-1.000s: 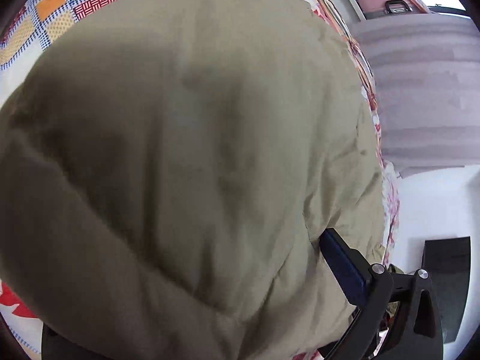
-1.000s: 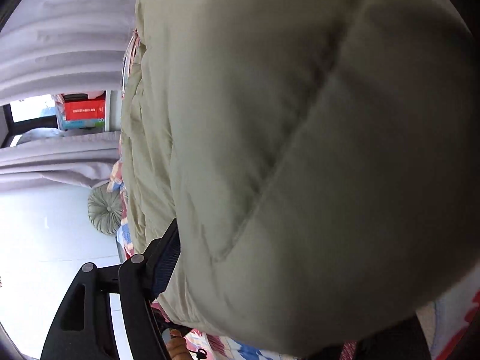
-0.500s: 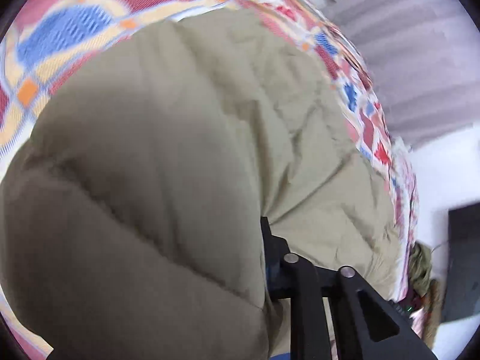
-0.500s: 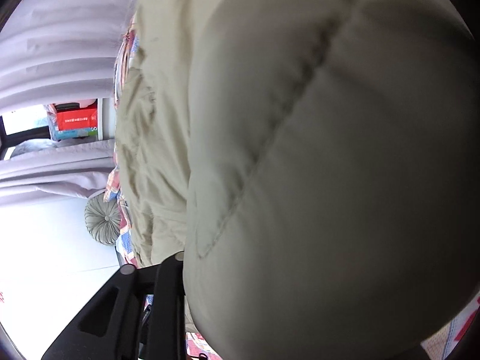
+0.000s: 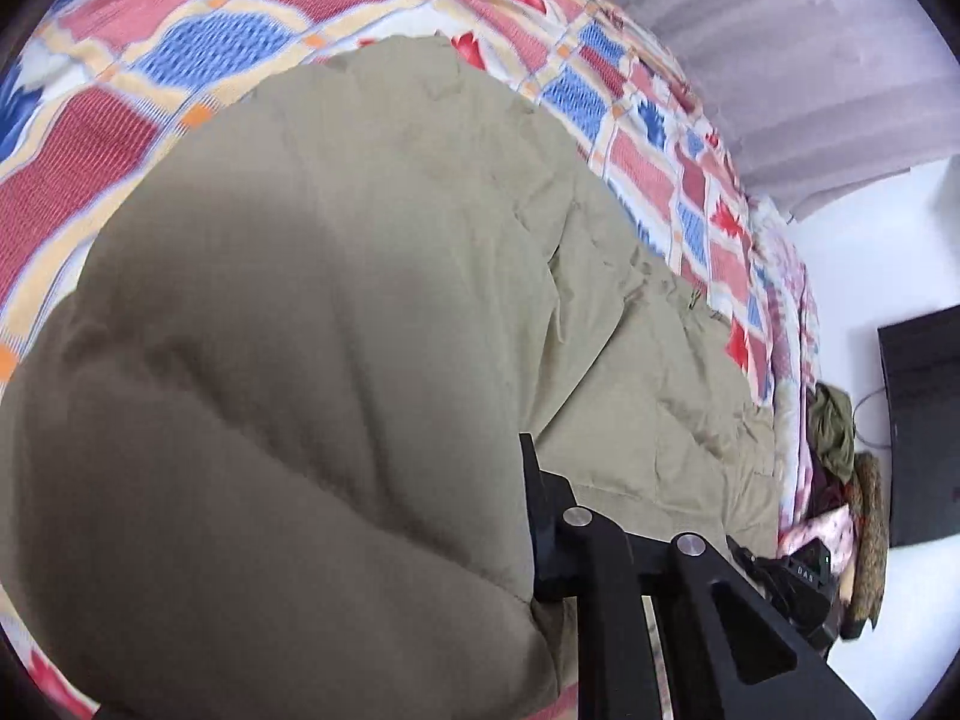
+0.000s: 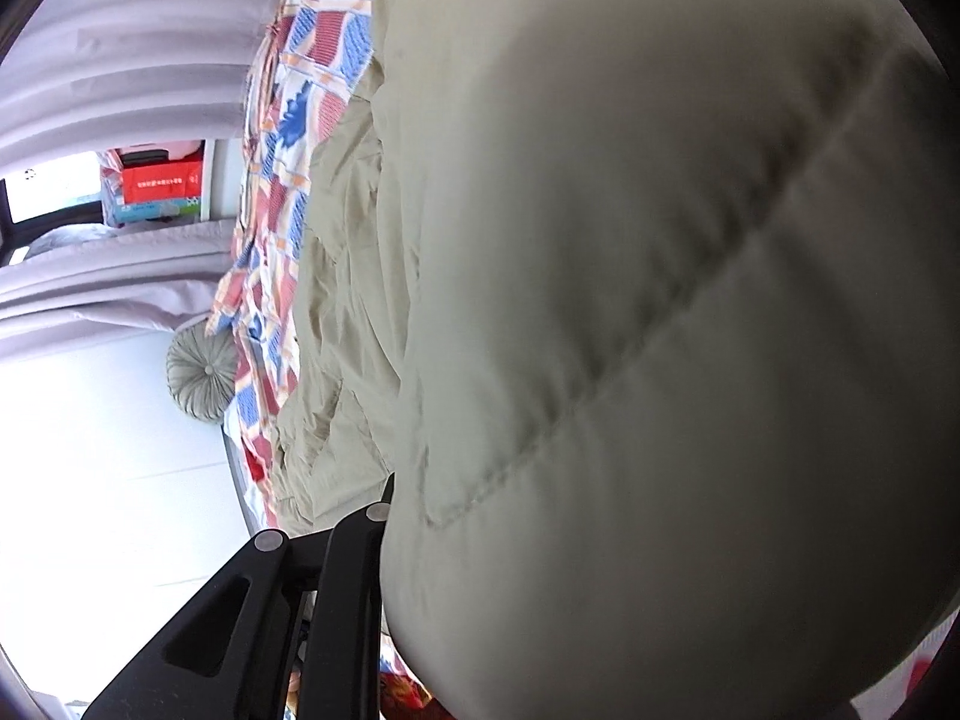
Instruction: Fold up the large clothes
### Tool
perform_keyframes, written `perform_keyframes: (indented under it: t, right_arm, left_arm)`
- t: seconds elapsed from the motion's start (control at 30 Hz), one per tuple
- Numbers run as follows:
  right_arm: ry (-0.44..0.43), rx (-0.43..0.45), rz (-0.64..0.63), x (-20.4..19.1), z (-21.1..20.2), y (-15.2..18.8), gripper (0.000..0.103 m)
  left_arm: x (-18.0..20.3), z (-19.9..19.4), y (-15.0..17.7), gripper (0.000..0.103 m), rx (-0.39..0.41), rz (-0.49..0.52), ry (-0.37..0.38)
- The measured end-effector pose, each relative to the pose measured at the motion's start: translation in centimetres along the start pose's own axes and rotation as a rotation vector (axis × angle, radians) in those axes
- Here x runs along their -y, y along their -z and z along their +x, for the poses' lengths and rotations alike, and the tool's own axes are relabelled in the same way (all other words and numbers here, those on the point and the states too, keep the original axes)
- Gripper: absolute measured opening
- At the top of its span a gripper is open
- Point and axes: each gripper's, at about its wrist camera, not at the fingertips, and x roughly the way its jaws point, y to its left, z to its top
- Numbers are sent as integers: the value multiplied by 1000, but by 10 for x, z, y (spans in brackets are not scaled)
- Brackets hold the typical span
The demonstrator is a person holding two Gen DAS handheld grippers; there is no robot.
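Observation:
A puffy olive-khaki quilted jacket (image 5: 312, 360) lies on a bed, and a lifted fold of it fills most of both views. My left gripper (image 5: 522, 480) is shut on that fold. Only its right black finger (image 5: 540, 516) shows, with the other buried under the fabric. In the right wrist view the same jacket (image 6: 660, 300) bulges over my right gripper (image 6: 396, 504). Its jaws are closing with jacket fabric between them, the left finger (image 6: 360, 546) pressed against the cloth. The rest of the jacket trails flat and creased across the bed.
A red, blue and cream patchwork bedspread (image 5: 150, 60) covers the bed. Grey curtains (image 5: 810, 60) hang behind it. A dark screen (image 5: 924, 420) and a heap of clothes (image 5: 834, 426) sit beyond the bed's edge. A round pleated cushion (image 6: 201, 372) and red boxes (image 6: 162, 180) lie past the far side.
Both grippers closed onto the jacket and rose with it. The left one rolled, and more bedspread and flat jacket now show beneath the lifted fold.

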Motion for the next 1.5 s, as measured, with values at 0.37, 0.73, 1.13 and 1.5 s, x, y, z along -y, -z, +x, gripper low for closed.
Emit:
perform_keyframes:
  t: [0.37, 0.73, 1.13, 1.5]
  right_arm:
    - [67, -62, 125, 53, -28, 35, 24]
    - [338, -145, -97, 12, -87, 28, 54]
    - [486, 111, -370, -52, -109, -60, 66]
    - [525, 24, -455, -47, -31, -77, 11]
  left_arm:
    - [-55, -20, 90, 29, -152, -36, -79]
    - [-50, -104, 81, 63, -155, 140, -249]
    - [-48, -45, -63, 63, -75, 169, -158]
    - [-2, 1, -89, 1, -10, 315, -268]
